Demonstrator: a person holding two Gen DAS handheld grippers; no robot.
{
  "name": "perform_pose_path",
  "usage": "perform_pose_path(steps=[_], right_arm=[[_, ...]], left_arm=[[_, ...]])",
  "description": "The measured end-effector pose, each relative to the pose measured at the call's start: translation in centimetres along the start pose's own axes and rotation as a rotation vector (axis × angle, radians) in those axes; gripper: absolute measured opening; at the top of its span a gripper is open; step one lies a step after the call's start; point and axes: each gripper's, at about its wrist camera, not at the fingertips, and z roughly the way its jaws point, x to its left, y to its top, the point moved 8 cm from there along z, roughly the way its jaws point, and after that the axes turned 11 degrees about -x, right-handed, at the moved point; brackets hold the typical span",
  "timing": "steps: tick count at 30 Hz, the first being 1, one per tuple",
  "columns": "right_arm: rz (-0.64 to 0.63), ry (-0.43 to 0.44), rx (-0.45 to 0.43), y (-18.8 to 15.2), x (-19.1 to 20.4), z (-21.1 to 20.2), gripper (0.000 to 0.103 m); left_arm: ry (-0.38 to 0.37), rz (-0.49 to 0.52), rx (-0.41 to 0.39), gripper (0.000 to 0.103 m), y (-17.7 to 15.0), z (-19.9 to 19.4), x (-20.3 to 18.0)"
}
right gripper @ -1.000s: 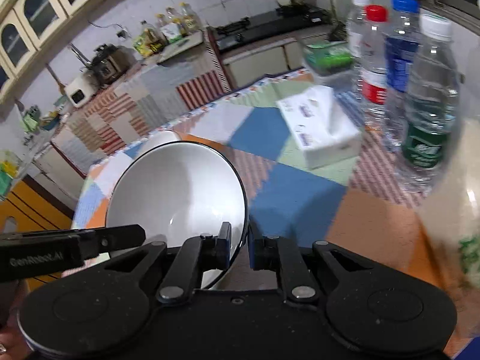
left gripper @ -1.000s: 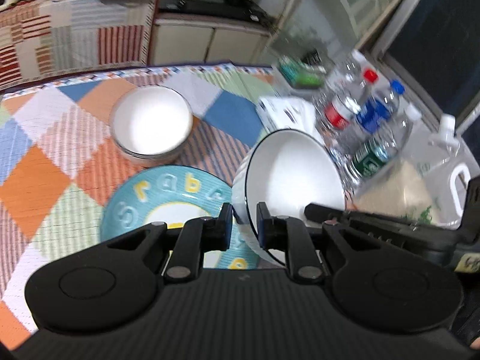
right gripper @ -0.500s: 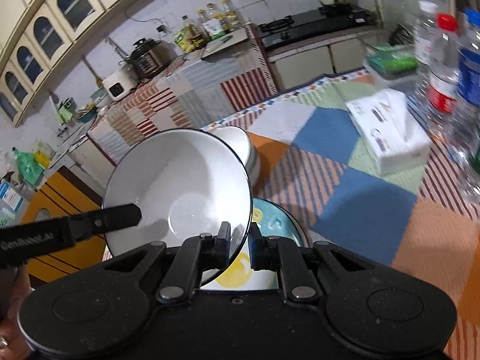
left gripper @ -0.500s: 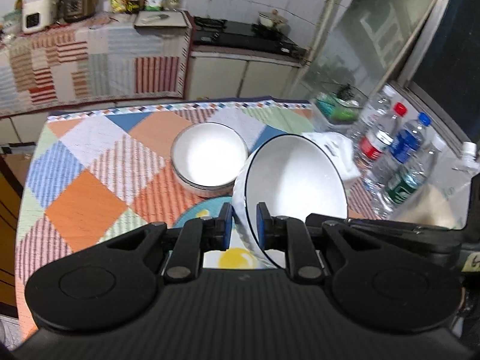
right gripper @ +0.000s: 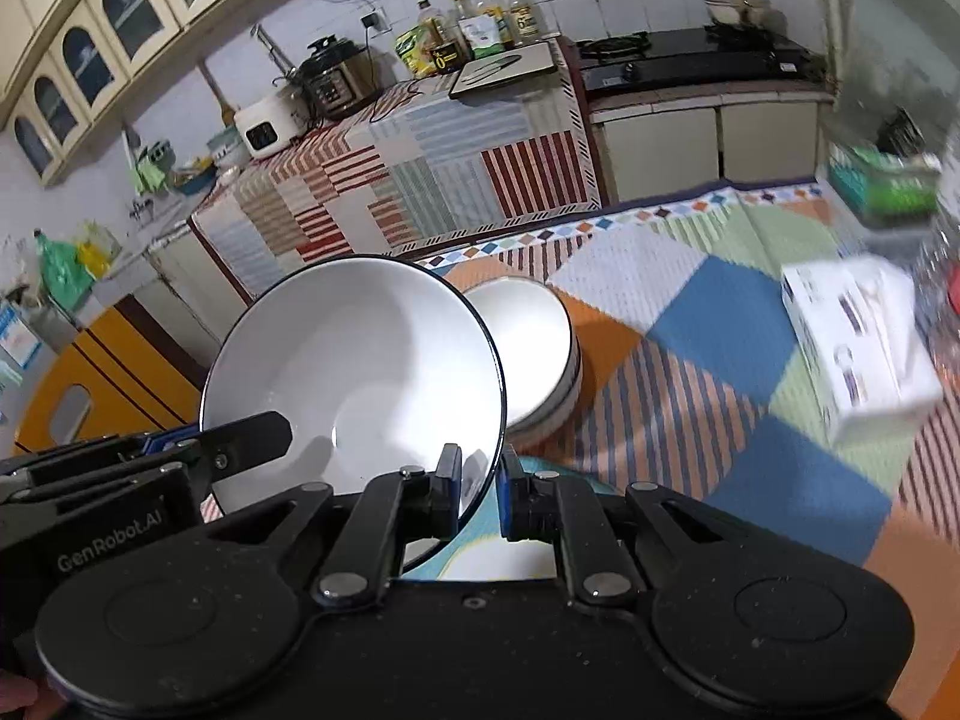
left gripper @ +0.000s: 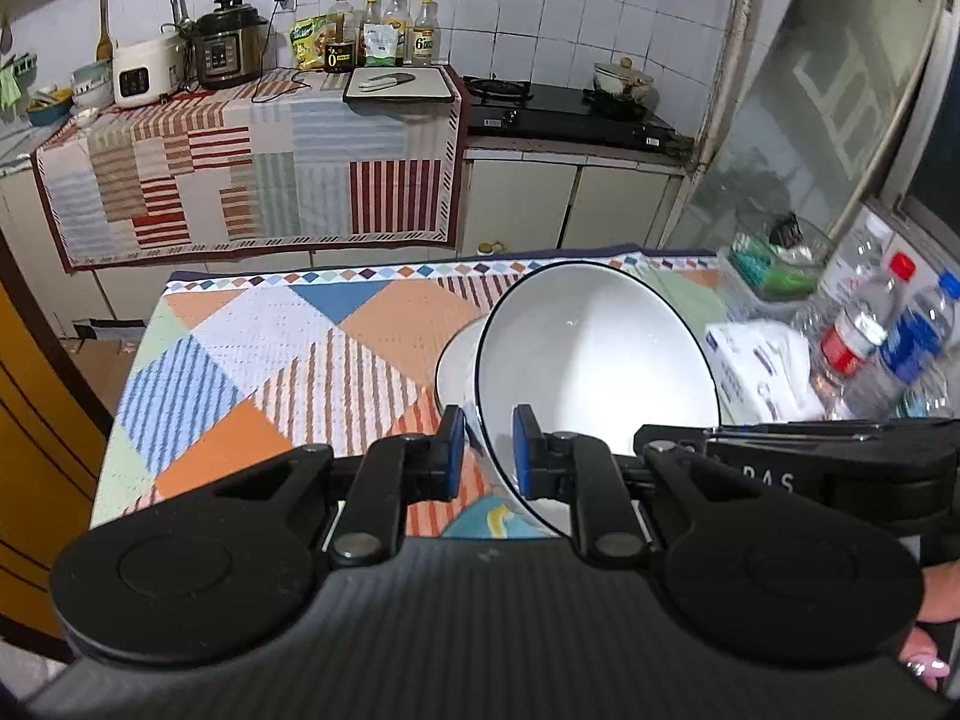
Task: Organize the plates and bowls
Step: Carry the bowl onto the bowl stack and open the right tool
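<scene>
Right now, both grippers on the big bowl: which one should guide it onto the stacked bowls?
Right, probably. The right gripper clamps the big bowl on the rim side next to the stacked bowls; the left gripper clamps the rim side away from them.

The bench [left gripper: 252, 360] lies bare across its left and far-left cloth, while stacked bowls [right gripper: 528, 336], a tissue box [right gripper: 858, 342] and water bottles [left gripper: 870, 336] crowd the right side.
</scene>
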Motion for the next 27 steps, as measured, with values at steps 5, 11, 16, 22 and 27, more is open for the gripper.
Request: perform_pose_path(steps=[5, 11, 16, 22, 27], right_arm=[[-0.081, -0.018, 0.037, 2.1, 0.6, 2.6, 0.015], [-0.176, -0.059, 0.079, 2.6, 1.0, 5.2, 0.015], [-0.235, -0.085, 0.075, 2.9, 0.4, 7.3, 0.015], [-0.322, -0.107, 0.025, 3.0, 0.1, 8.8, 0.016], [-0.379, -0.115, 0.014, 2.8, 0.0, 9.4, 0.015]], left_arm=[[-0.016, -0.089, 0.016, 0.015, -0.4, 2.7, 2.2], [-0.052, -0.187, 0.075, 0.015, -1.7, 6.7, 3.7], [-0.043, -0.120, 0.115, 0.015, -1.6, 9.6, 3.4], [-0.042, -0.062, 0.178, 0.015, -1.7, 12.2, 3.1], [-0.041, -0.035, 0.218, 0.015, -2.7, 12.9, 2.9]])
